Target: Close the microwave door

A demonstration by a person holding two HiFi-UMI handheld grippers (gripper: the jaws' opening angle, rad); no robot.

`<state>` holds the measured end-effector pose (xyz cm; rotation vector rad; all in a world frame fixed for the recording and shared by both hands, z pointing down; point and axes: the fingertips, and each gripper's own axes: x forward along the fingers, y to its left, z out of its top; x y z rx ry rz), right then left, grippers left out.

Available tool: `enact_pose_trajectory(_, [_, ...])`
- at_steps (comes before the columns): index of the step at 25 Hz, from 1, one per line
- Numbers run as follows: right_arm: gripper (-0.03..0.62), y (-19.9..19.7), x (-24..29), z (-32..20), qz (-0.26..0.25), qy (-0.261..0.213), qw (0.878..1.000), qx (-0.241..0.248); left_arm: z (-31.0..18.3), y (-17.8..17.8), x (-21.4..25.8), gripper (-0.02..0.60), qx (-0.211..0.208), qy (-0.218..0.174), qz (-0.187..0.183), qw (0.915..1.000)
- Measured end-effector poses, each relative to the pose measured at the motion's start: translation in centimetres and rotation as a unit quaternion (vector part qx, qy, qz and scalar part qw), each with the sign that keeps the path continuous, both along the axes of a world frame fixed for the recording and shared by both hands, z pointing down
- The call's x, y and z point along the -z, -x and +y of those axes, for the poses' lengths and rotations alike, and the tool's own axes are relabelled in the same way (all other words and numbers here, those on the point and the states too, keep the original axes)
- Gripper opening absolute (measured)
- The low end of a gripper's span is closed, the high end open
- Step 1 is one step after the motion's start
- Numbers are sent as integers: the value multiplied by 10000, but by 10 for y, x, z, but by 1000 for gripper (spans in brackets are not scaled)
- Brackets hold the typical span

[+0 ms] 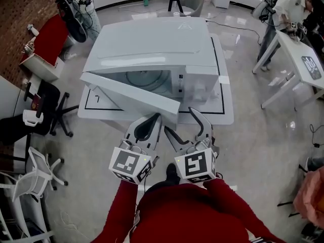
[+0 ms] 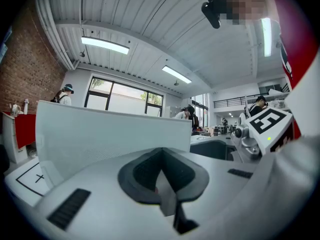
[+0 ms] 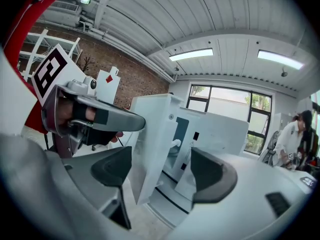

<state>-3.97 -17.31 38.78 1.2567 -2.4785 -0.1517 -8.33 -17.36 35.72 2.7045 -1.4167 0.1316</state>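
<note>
Microwave door [image 1: 132, 91] stood ajar | left gripper [image 1: 151, 119] jaws were together, empty (just beside the door) | right gripper [image 1: 183, 121] jaws gaped, door's edge between them.

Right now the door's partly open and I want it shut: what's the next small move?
Probably push the left gripper forward against the door near its free edge: its fingers are together, pointing at the door's outer face, and the door stands ajar from the microwave.
</note>
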Motion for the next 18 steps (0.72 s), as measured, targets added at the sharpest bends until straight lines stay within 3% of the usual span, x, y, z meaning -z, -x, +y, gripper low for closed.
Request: enact_pose_trajectory(18, [383, 4, -4, -37, 143, 4, 9998, -167, -43, -14, 2, 11, -353, -22, 22, 9994])
